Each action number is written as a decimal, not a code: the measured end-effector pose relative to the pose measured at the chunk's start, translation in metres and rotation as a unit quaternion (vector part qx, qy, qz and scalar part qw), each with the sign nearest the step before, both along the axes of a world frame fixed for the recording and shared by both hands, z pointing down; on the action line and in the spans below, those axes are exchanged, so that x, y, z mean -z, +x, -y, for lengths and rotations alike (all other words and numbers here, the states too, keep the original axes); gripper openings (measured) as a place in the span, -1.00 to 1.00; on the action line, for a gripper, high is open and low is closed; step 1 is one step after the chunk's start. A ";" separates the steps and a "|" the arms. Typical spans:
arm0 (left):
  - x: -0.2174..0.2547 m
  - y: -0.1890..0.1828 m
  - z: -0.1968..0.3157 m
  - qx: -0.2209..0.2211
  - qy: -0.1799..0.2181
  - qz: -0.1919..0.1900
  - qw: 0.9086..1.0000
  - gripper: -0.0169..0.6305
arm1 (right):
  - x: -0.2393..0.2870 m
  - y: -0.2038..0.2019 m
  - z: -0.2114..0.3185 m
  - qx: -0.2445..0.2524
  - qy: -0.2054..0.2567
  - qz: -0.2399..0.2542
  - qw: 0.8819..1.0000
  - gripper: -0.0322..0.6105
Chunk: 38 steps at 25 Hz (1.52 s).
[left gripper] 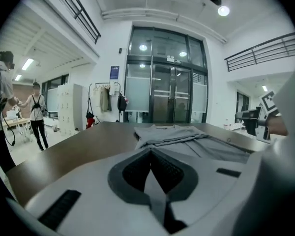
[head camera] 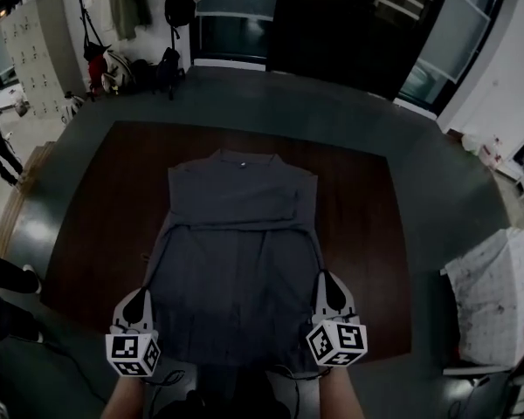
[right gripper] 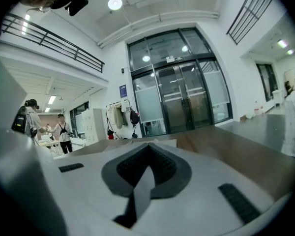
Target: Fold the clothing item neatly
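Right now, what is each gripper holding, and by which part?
Both are shut on the grey garment: the left gripper pinches its near left edge, the right gripper its near right edge.

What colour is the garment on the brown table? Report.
The garment is plain dark grey, best seen in head view.

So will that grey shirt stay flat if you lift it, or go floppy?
Probably floppy: the shirt lies limp on the table with soft creases and a folded-over top, so it would likely sag wherever it isn't held. It looks thin, so probably light. It may slide easily on the smooth tabletop.
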<state>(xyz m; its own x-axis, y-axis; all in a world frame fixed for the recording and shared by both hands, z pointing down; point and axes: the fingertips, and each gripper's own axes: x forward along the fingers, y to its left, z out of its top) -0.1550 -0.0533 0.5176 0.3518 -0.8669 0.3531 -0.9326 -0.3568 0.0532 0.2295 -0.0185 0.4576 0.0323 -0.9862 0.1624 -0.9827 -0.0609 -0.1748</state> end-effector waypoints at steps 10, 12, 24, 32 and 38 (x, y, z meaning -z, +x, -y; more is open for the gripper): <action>-0.045 -0.113 -0.150 -0.057 0.001 0.014 0.998 -0.92 | -0.031 -0.033 -0.242 -0.143 0.003 -0.053 0.988 -0.93; -0.065 -0.122 -0.188 -0.098 -0.016 0.026 0.995 -0.91 | -0.053 -0.038 -0.286 -0.162 -0.018 -0.057 0.985 -0.93; -0.204 -0.107 -0.239 -0.171 -0.031 0.031 0.984 -0.41 | -0.275 -0.053 -0.339 -0.153 -0.151 -0.024 0.976 -0.40; -0.329 -0.090 -0.164 -0.138 -0.022 -0.010 0.990 0.06 | -0.388 0.010 -0.299 -0.120 -0.176 -0.040 0.976 0.03; -0.383 -0.078 -0.138 -0.152 -0.022 -0.033 0.988 0.19 | -0.441 0.035 -0.276 -0.089 -0.190 -0.039 0.977 0.17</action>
